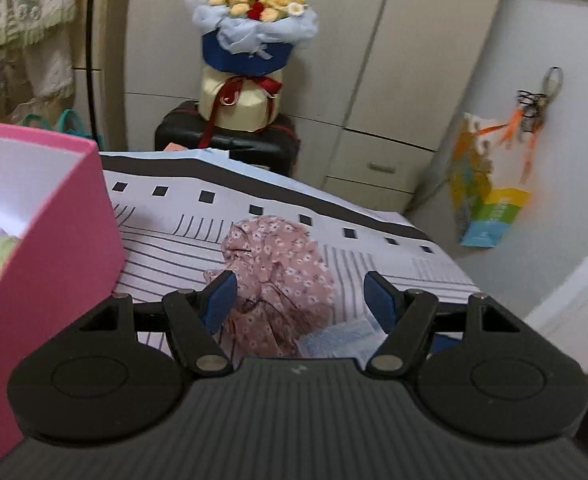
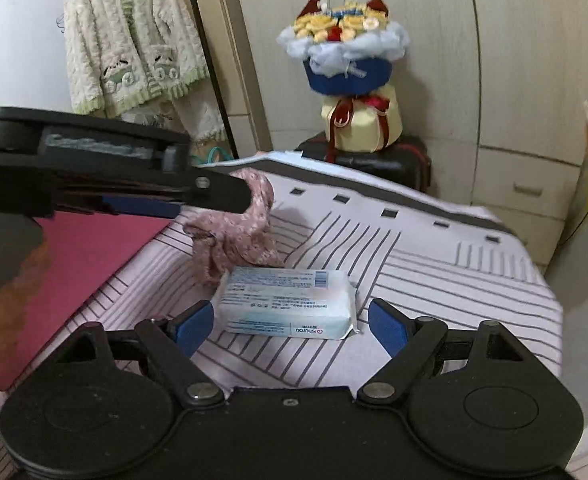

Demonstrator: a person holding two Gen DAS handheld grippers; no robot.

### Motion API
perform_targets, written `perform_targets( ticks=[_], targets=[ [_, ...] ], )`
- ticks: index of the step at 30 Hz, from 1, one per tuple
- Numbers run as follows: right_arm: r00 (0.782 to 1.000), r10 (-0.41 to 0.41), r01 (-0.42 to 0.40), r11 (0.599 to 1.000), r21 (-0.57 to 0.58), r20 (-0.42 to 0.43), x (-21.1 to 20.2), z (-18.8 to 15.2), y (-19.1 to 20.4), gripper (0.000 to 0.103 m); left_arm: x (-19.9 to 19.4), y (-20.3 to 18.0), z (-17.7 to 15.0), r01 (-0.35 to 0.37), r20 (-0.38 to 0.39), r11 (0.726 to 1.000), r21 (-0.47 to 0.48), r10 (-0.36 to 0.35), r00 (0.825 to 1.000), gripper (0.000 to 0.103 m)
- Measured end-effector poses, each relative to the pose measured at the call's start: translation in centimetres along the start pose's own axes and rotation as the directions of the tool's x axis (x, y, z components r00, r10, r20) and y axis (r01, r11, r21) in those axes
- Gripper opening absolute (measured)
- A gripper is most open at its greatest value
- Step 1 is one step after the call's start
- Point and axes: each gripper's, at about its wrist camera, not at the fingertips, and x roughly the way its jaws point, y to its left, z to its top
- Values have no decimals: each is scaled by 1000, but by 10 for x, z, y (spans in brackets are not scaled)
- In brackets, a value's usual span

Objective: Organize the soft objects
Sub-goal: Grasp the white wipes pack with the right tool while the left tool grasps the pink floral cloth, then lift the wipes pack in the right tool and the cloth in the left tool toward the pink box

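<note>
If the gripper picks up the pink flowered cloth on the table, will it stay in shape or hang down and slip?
The pink flowered cloth lies crumpled in loose folds, so it will probably sag and trail once lifted. It looks thin, hence likely light. The left gripper is open around it; a pinch on one fold may let the rest hang toward the tissue pack.

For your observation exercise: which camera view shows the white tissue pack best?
The right wrist view: the tissue pack lies whole and unobstructed, its printed label visible. The left wrist view shows only a blurred corner beside the floral cloth.
</note>
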Motion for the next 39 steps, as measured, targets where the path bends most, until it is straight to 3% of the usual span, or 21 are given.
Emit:
perform_targets(
  ticks=[3, 9, 17, 20, 24, 26, 28, 39],
  targets=[
    [1000, 4, -5, 1000, -26, -17, 13, -1, 0, 95, 18, -4, -3, -58, 8, 998, 16, 58, 998, 69],
    [1000, 16, -17, 999, -42, -25, 26, -1, 1, 95, 32, 2, -9, -136, 14, 991, 9, 136, 991, 69],
    [1000, -7, 5, 997, -71, -21, 35, -1, 10, 96, 42, 12, -15, -156, -7, 988, -23, 156, 988, 68],
    [999, -25, 24, 998, -62, -20, 36, -1, 12, 96, 39, 16, -16, -151, -47, 988, -44, 149, 988, 67],
    [998, -62, 61, 996, -60, -12, 39, -2, 17, 95, 38, 21, -14, -131, -63, 989, -62, 128, 990, 49],
    [998, -69, 69, 996, -55, -6, 37, -4, 17, 86, 38, 23, -14, -124, -65, 990, -65, 120, 991, 40],
    [997, -79, 79, 996, -48, 0, 32, -5, 18, 85, 37, 24, -15, -117, -61, 991, -61, 113, 992, 28],
    [991, -133, 133, 991, -6, 18, -5, -26, 30, 85, -5, 24, -24, -92, -3, 995, -31, 92, 996, 21]
  ],
)
